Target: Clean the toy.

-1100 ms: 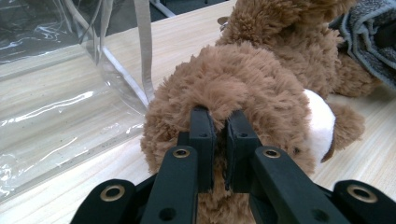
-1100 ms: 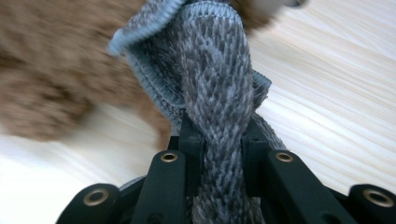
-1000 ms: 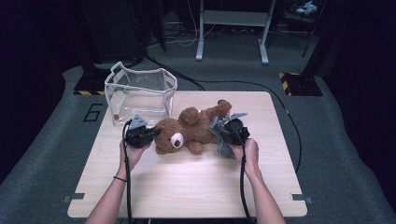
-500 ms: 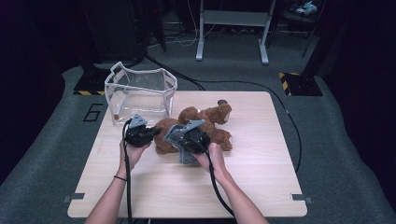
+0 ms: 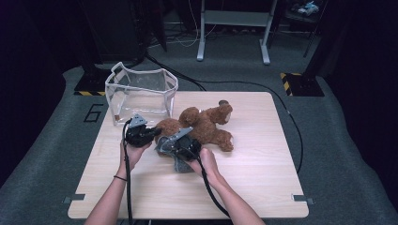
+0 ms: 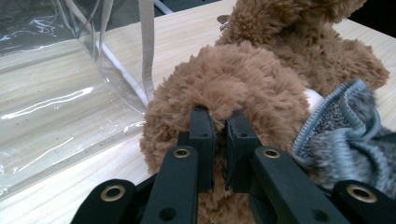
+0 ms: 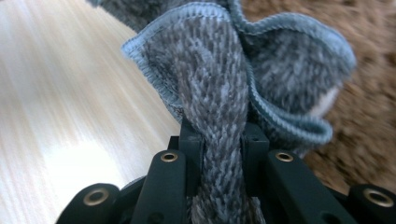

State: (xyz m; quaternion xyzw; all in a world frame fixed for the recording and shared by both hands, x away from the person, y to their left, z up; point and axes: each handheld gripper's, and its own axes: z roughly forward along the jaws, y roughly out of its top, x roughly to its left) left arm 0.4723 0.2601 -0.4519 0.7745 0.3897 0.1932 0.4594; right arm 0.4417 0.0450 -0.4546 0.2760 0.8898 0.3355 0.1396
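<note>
A brown plush teddy bear (image 5: 206, 124) lies on its side in the middle of the wooden table (image 5: 253, 178). My left gripper (image 5: 149, 135) is shut on the fur of the bear's head (image 6: 233, 88), its jaws pinching a tuft. My right gripper (image 5: 174, 151) is shut on a bunched grey cloth (image 7: 219, 93) with a blue hem, held against the bear's face; the same cloth (image 6: 345, 135) shows at the right of the left gripper view. The cloth (image 5: 179, 164) hangs down onto the table in front of the bear.
A clear plastic bag (image 5: 141, 93) with white trim stands open at the table's back left, right behind the left gripper. Black cables trail from both grippers toward the person. Bare tabletop lies to the right and front.
My right gripper has carried the grey cloth from the bear's far right side leftward across it to the bear's head, close beside the left gripper. The left gripper has stayed put.
</note>
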